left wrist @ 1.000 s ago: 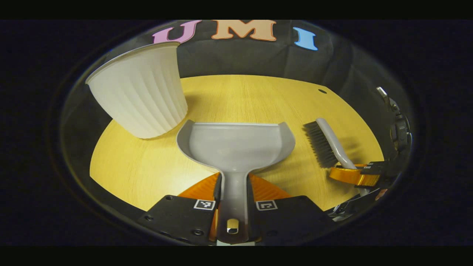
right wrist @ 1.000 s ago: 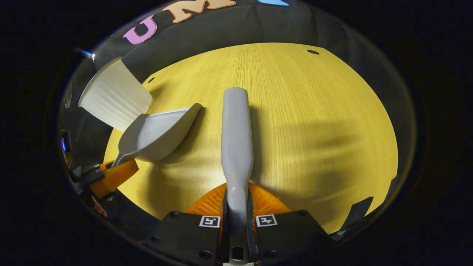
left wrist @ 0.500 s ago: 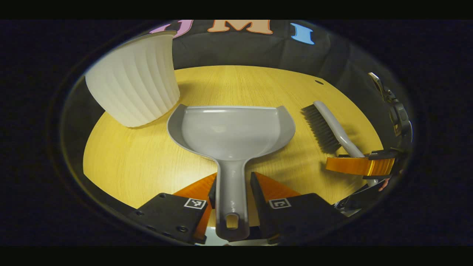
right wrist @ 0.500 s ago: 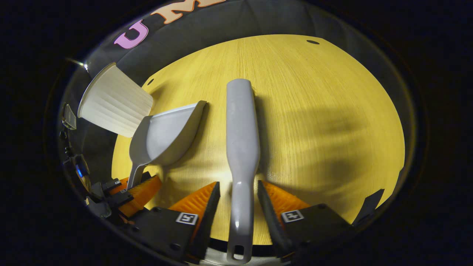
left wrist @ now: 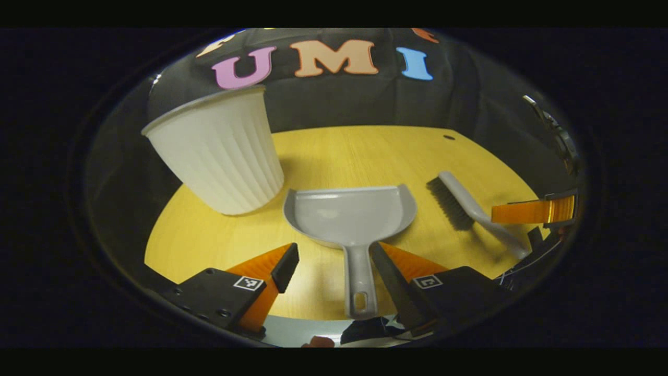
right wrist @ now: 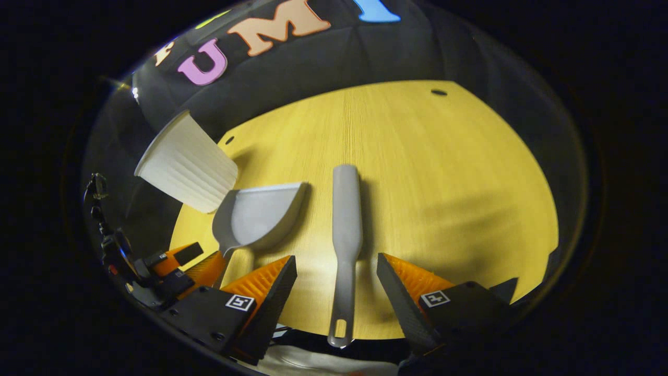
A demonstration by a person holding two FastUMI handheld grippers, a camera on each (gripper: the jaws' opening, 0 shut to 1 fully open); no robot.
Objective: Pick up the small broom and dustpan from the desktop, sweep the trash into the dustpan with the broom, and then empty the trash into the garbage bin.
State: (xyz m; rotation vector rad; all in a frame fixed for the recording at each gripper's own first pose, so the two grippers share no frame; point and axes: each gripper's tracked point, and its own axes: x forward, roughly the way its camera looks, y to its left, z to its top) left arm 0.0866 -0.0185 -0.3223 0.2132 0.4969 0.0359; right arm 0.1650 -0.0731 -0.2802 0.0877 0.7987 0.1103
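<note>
Both tongs spread, pinching nothing: left tongs [left wrist: 334, 258] straddle the dustpan [left wrist: 350, 215] handle, right tongs [right wrist: 336, 271] the broom [right wrist: 345, 230], both lying on tabletop [right wrist: 449, 172]. We risk nudging handles; bin [left wrist: 219, 151] sits close.

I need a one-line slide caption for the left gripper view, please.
Open left gripper astride the dustpan handle on the desktop, garbage bin and broom alongside.

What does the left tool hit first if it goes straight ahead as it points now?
Probably the dustpan: its handle lies on the desk between the left tool's open fingers, and the pan sits just ahead. The white bin stands off to the left of that line. Depth is hard to judge here.
</note>
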